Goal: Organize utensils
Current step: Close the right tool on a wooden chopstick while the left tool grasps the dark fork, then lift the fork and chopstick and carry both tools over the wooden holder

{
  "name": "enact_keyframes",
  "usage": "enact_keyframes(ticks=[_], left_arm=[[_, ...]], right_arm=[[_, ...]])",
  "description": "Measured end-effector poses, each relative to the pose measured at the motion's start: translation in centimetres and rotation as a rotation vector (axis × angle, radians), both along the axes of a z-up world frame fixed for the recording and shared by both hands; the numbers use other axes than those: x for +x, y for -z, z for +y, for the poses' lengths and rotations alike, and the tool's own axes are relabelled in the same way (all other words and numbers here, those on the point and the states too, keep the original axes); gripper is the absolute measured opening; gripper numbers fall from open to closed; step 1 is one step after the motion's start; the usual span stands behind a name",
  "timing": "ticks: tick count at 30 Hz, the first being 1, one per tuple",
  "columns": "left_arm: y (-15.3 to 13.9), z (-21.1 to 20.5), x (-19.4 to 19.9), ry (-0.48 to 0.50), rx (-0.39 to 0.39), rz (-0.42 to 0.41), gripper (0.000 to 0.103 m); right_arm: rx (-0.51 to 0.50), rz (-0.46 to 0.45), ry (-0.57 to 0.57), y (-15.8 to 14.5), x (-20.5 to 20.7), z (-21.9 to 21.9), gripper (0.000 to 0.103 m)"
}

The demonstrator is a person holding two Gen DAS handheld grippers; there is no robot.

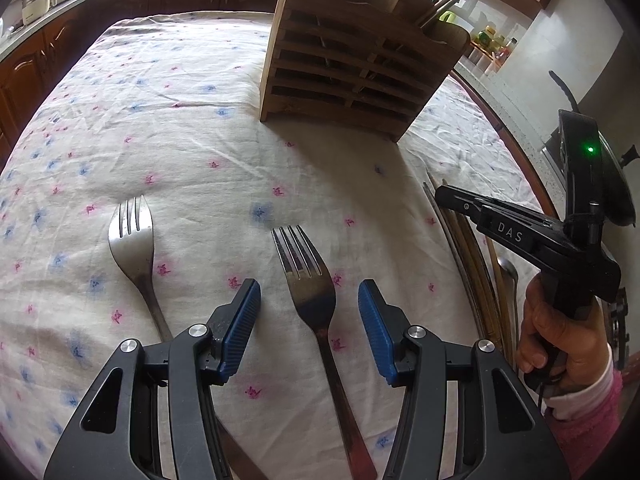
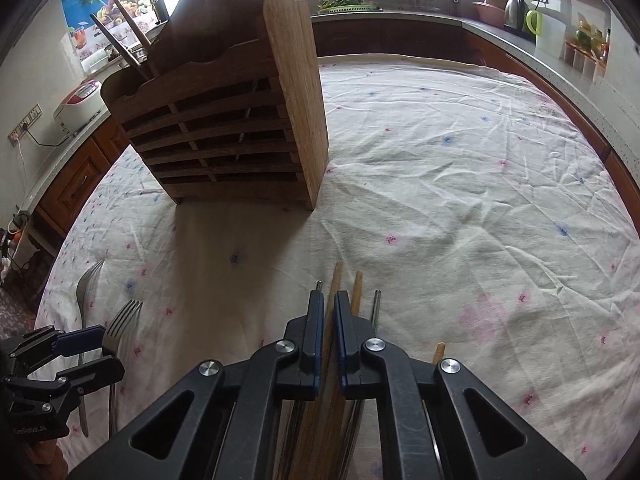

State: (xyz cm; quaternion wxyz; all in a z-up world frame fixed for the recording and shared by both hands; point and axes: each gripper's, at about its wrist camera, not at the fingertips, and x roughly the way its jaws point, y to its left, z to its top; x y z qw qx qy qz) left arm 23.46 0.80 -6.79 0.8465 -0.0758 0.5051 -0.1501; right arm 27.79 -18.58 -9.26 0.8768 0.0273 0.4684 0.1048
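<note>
1. The right gripper (image 2: 327, 312) has its jaws drawn in nearly together on one wooden chopstick (image 2: 335, 280); the pads sit against its sides, so I judge it gripped; no earlier view shows how they came there.
2. That chopstick runs lengthwise straight out from the jaws, its tip pointing toward the wooden utensil holder (image 2: 224, 120); a second wooden chopstick (image 2: 357, 286) and thin metal chopsticks (image 2: 376, 304) lie just beside, parallel, outside the jaws.
3. The coming move likely turns on this: the holder stands ahead and a little left of the right jaws, upright, its open top well above the cloth; the stick probably has to be raised and tipped before it can drop in.
4. The left gripper (image 1: 309, 304) has its jaws about half open, straddling the near fork (image 1: 310, 284) without touching it; the fork's handle runs back between the fingers.
5. Another fork (image 1: 134, 240) lies left of it, apart, on the floral tablecloth (image 1: 192, 128).
6. The right hand (image 1: 560, 344) is nearer the chopsticks; the left nearer both forks.
</note>
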Motion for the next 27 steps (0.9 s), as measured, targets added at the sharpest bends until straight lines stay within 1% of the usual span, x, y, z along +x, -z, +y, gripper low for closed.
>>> enact_keyframes(ticks=[3,5,7,8,10,13,15,17,18,20,27], left_arm=[[0.1,-0.5,0.3,0.009,0.023,-0.01,0.049],[0.1,-0.9,0.4,0.014,0.052,-0.024,0.043],[0.2,-1.0,0.7,0.013,0.067,-0.033,0.03],[0.2,-1.0,0.8,0.014,0.064,-0.034,0.028],[0.2,-0.9,1.0,0.016,0.055,-0.039,0.027],[0.2,-1.2,0.9,0.026,0.081,-0.052,0.027],[0.2,-1.2,0.9,0.026,0.081,-0.05,0.026],[0.0,-0.7,0.9,0.018,0.05,-0.036,0.023],[-0.2,-0.4,0.7,0.013,0.035,-0.035,0.021],[-0.8,-0.1,0.3,0.003,0.023,-0.049,0.021],[-4.1,1.4,-2.3,-0.016,-0.047,-0.119,0.021]], right_arm=[[0.007,-0.006,-0.003,0.1,0.2,-0.1,0.007],[0.017,-0.002,-0.003,0.1,0.5,-0.3,0.007],[0.005,0.001,-0.014,0.1,0.9,-0.1,0.007],[0.001,0.003,-0.015,0.1,1.0,-0.1,0.007],[0.003,0.001,-0.013,0.1,1.2,0.0,0.008],[0.016,-0.011,-0.004,0.3,1.2,-0.1,0.008],[0.029,-0.017,0.002,0.3,1.1,-0.2,0.007],[0.069,-0.014,0.011,0.2,0.6,-0.7,0.006],[0.069,-0.014,0.011,0.2,0.6,-0.7,0.006],[0.099,-0.02,0.014,-0.2,-0.1,-1.0,0.006],[0.164,-0.106,0.011,-3.9,-4.2,-1.9,0.006]])
